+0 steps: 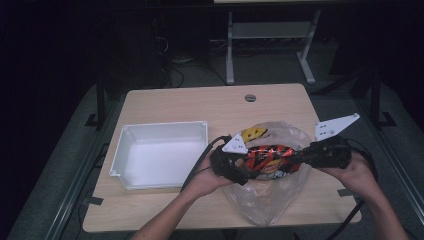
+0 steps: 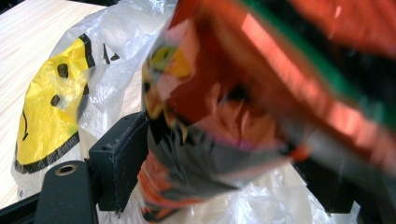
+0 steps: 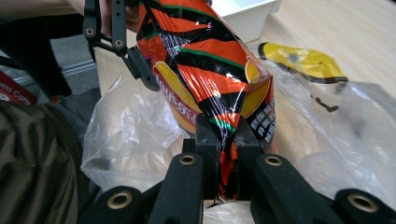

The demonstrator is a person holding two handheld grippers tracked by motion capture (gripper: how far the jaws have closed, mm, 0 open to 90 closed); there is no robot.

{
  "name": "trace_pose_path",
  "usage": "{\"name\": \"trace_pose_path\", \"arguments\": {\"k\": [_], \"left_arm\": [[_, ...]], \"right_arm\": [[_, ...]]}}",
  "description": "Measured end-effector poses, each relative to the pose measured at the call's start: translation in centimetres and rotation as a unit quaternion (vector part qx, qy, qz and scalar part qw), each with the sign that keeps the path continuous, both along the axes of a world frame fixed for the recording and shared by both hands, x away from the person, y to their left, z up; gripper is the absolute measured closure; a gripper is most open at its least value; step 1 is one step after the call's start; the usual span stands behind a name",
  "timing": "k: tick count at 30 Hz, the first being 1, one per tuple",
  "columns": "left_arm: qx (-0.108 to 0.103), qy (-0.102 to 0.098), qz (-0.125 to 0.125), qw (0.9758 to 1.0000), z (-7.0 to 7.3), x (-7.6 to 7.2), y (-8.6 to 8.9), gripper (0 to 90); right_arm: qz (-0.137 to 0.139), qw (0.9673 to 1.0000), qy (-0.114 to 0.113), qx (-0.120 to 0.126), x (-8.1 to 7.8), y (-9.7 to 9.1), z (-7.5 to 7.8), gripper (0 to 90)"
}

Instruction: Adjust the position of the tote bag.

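An orange, black and red snack bag hangs level between my two grippers, above a clear plastic bag printed with a yellow smiley face. My right gripper is shut on the crimped end seam of the snack bag. My left gripper stands open, wide, with the other end of the snack bag between its jaws; the left pad sits close against the foil. In the high view the left gripper is at the bag's left end and the right gripper at its right end.
A white rectangular bin sits on the wooden table just left of my left hand, with nothing in it. The plastic bag spreads out under both grippers toward the table's front edge. Dark floor and a desk frame lie beyond the table.
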State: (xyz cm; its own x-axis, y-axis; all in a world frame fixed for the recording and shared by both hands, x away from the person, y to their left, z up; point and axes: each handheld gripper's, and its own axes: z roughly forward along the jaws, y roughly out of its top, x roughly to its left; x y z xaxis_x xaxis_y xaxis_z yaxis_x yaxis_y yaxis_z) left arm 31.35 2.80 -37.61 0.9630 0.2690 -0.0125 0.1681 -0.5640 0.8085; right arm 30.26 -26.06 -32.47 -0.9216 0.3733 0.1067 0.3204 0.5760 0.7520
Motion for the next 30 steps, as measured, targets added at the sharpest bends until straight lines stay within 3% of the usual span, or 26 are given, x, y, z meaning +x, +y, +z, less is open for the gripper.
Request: {"name": "trace_pose_path", "arguments": {"k": [5,8,11,18,22,27,30], "left_arm": [[-0.003,0.007,-0.014,0.9999,-0.2,0.2,-0.2,32.3],[0.0,-0.005,-0.022,0.9998,-0.2,0.2,-0.1,49.5],[-0.007,0.005,-0.019,0.9998,-0.3,0.5,0.0,59.1],[-0.023,0.016,-0.014,0.9995,-0.1,1.0,-0.1,66.6],[-0.032,0.022,-0.008,0.9992,0.0,1.3,0.1,69.4],[-0.029,0.018,-0.003,0.9994,0.1,1.4,0.4,72.0],[-0.034,0.019,-0.002,0.9993,0.2,1.4,0.4,73.9]], "right_arm": [[0.008,0.9999,0.005,0.007,0.1,0.3,-0.5,84.1],[0.005,1.0,-0.001,0.001,0.1,0.4,-0.5,81.0],[0.003,1.0,-0.007,0.0,-0.1,0.4,-0.6,74.3],[-0.023,0.9987,-0.045,-0.008,-0.6,0.1,-0.9,53.8],[-0.043,0.9978,-0.049,-0.013,-0.7,-0.1,-1.6,45.2],[-0.058,0.9975,-0.039,-0.011,-0.8,-0.4,-3.2,43.1],[-0.071,0.9965,-0.04,-0.022,-0.9,-0.5,-4.2,44.4]]}}
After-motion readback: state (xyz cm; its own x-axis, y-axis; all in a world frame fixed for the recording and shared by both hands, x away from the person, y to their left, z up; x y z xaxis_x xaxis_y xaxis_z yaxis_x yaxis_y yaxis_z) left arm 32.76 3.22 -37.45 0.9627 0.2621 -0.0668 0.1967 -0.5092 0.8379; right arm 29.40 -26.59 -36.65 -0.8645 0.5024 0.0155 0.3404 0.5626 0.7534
